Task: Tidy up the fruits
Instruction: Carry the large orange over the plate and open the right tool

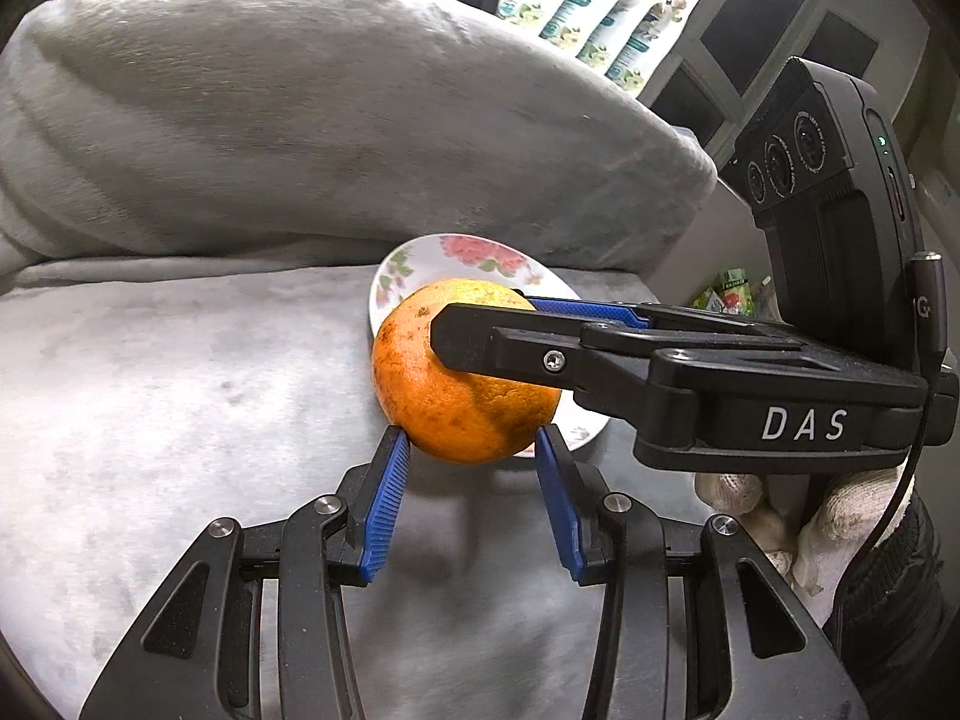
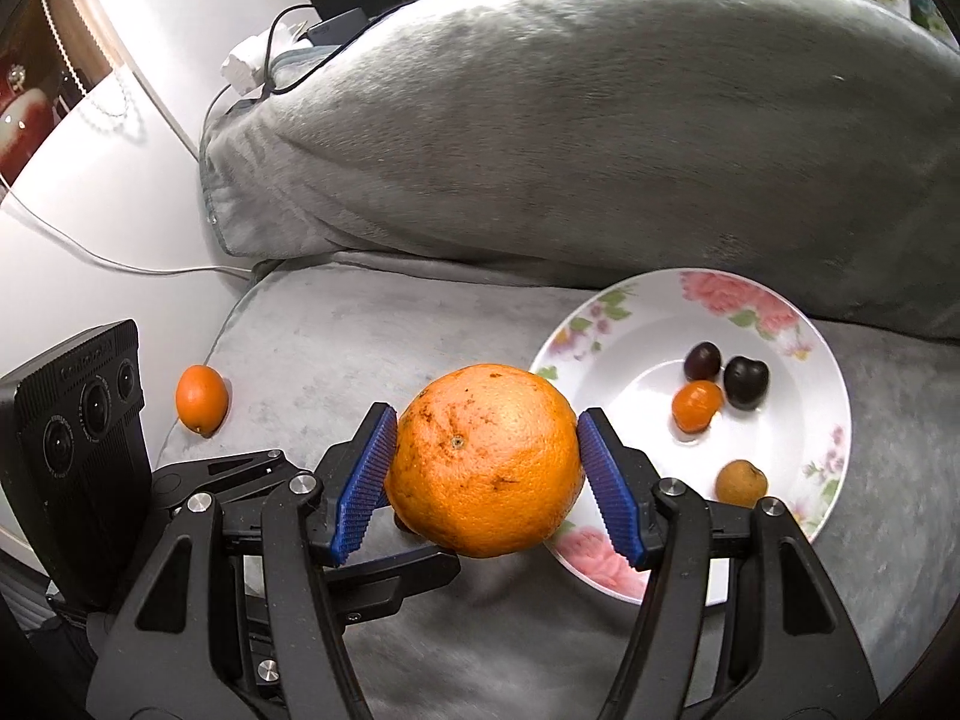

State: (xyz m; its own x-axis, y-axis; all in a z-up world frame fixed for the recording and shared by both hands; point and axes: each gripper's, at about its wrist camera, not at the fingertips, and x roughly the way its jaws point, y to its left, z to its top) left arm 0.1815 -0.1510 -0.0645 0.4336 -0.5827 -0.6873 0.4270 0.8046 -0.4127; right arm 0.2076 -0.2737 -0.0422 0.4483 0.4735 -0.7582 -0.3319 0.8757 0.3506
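Note:
A large orange [image 2: 485, 461] is clamped between the blue pads of my right gripper [image 2: 486, 468], held just left of a white floral plate [image 2: 798, 324]. The plate holds two dark plums [image 2: 744, 381], a small orange fruit [image 2: 696, 405] and a brownish fruit [image 2: 741, 483]. In the left wrist view the right gripper [image 1: 480, 324] comes in from the right, shut on the orange [image 1: 462, 384]. My left gripper [image 1: 474, 450] sits just below the orange, jaws open, pad tips at its lower edge. The plate [image 1: 420, 264] lies behind the orange.
A small orange fruit [image 2: 201, 399] lies alone on the grey cushion's left edge. A large grey pillow [image 2: 570, 120] rises behind the plate. White cables and a charger [image 2: 246, 69] lie at the upper left. Printed packets [image 1: 600, 12] stand behind the pillow.

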